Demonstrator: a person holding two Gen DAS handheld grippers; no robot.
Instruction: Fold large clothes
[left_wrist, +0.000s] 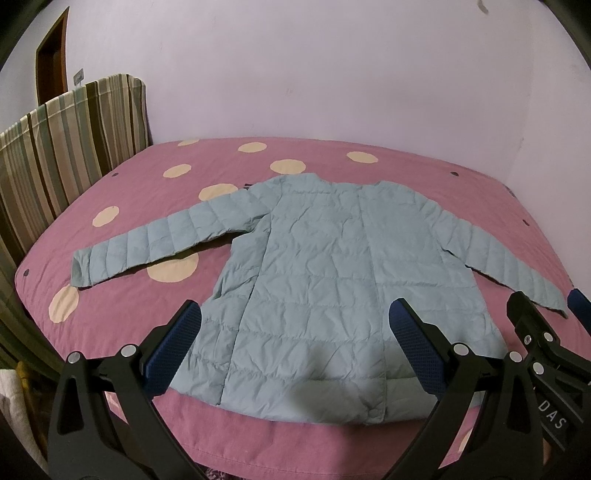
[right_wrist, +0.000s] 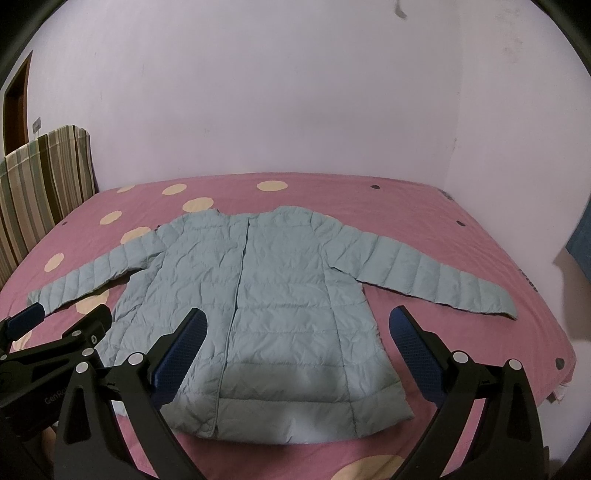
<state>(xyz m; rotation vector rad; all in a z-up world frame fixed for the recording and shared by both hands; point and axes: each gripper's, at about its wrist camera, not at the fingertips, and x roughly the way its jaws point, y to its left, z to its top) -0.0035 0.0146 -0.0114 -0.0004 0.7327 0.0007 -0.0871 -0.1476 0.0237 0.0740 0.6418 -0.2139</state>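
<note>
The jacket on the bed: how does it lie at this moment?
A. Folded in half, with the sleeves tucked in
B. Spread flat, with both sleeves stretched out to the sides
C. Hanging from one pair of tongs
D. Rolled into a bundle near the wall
B. The light blue jacket lies open and flat on the pink bedsheet, one sleeve out to each side, and both tongs stand open, holding nothing.
</note>
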